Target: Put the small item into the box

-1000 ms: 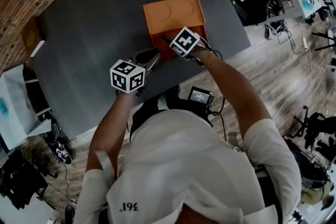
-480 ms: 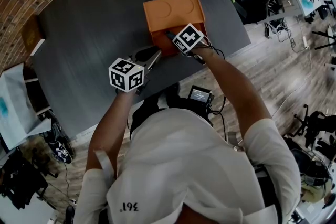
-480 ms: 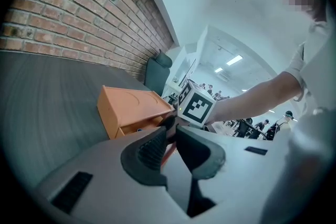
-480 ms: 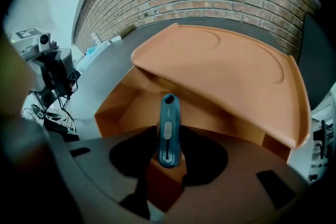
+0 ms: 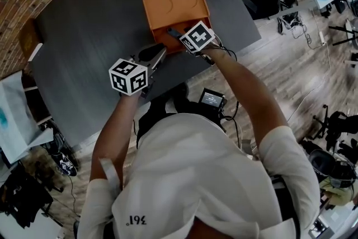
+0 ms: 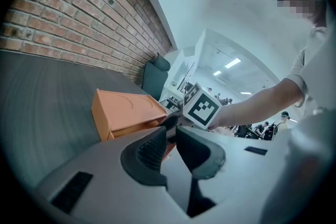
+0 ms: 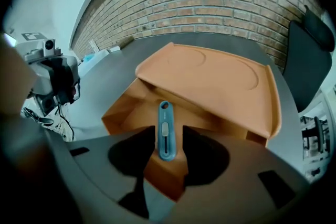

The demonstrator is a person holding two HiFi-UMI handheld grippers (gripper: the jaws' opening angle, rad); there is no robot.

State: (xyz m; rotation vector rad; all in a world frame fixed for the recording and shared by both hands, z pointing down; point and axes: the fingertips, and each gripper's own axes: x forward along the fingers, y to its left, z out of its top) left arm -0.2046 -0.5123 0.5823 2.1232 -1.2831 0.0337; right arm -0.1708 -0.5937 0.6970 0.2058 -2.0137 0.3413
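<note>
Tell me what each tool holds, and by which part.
Nothing is held. The right tool, whose jaws have just been opening, straddles the small blue cutter resting at the orange box's opening, without gripping it. The left tool is empty.

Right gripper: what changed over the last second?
The right gripper's jaws have just been opening and have let go of the slim blue plastic tool. It now lies between them in the open part of the orange box. The left gripper, empty, stayed beside the box, and the box kept its place.
</note>
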